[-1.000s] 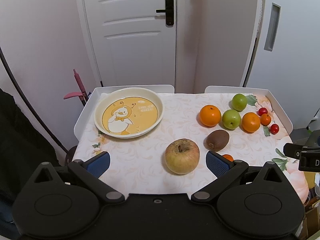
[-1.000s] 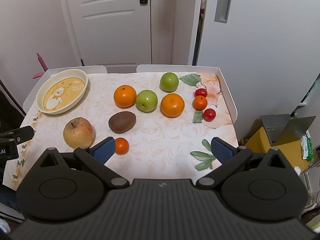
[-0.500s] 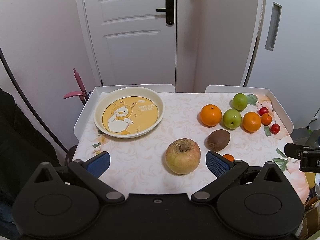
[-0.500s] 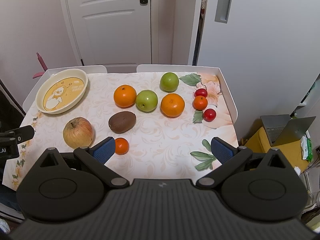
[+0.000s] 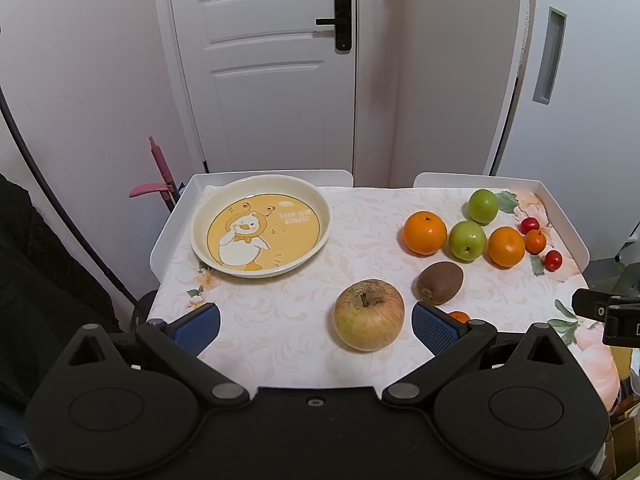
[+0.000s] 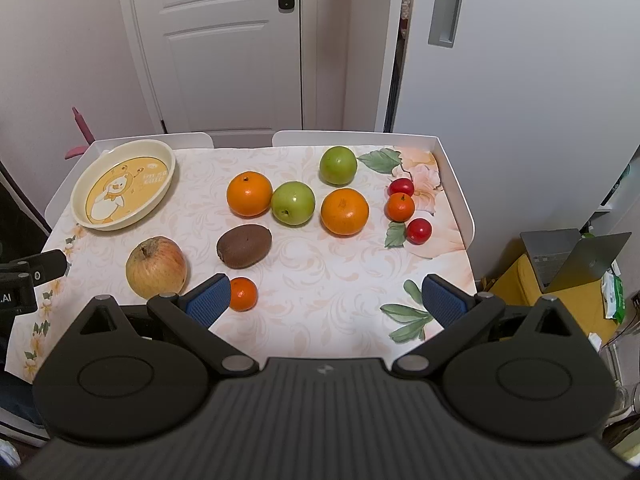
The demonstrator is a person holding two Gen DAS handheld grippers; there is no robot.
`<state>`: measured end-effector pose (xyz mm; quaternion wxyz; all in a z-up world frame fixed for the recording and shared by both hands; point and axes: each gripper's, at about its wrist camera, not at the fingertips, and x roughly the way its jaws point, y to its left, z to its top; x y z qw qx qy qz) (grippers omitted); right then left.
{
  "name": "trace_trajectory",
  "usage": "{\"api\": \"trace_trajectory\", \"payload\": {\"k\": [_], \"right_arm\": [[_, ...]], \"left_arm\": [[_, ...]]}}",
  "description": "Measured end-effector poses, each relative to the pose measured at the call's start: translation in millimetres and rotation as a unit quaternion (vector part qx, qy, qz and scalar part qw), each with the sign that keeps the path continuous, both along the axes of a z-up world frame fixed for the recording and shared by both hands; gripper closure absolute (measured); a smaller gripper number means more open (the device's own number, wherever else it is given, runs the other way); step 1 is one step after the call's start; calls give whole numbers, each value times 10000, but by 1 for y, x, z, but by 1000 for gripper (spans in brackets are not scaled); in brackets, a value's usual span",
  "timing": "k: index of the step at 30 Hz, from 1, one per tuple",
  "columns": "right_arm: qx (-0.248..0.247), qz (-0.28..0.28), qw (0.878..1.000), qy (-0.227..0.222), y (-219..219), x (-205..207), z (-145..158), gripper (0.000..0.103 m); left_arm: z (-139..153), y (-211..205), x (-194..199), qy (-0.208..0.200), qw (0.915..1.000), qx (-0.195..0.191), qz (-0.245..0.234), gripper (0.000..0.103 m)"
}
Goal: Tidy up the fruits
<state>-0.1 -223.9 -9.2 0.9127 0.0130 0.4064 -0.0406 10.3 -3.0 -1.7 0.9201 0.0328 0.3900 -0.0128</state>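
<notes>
A cream plate [image 5: 262, 200] [image 6: 124, 184] with a yellow duck picture lies at the table's far left, nothing on it. Loose fruit is spread across the floral cloth: a yellowish apple [image 5: 369, 314] [image 6: 156, 267], a kiwi [image 5: 440, 282] [image 6: 244, 246], two oranges [image 6: 249, 194] [image 6: 345, 211], two green apples [image 6: 293, 203] [image 6: 338, 165], small tangerines [image 6: 243, 293] [image 6: 399, 206] and red cherries [image 6: 419, 231]. My left gripper [image 5: 316, 326] is open near the front edge, the apple between its fingers without contact. My right gripper [image 6: 326, 300] is open over bare cloth.
The table [image 6: 456, 184] has a raised white rim on its sides and back. A white door [image 5: 264, 64] and walls stand close behind. A laptop [image 6: 576, 254] and clutter sit on the floor to the right. A pink handle [image 5: 154, 188] leans at the left.
</notes>
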Motion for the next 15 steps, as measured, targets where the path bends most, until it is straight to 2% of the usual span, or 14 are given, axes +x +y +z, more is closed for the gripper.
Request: {"api": "trace_trajectory", "payload": {"k": [15], "right_arm": [[-10,0,10000,-15,0,0,0,0]], "left_arm": [[0,2,0,-3,10000,-15,13,0]]}}
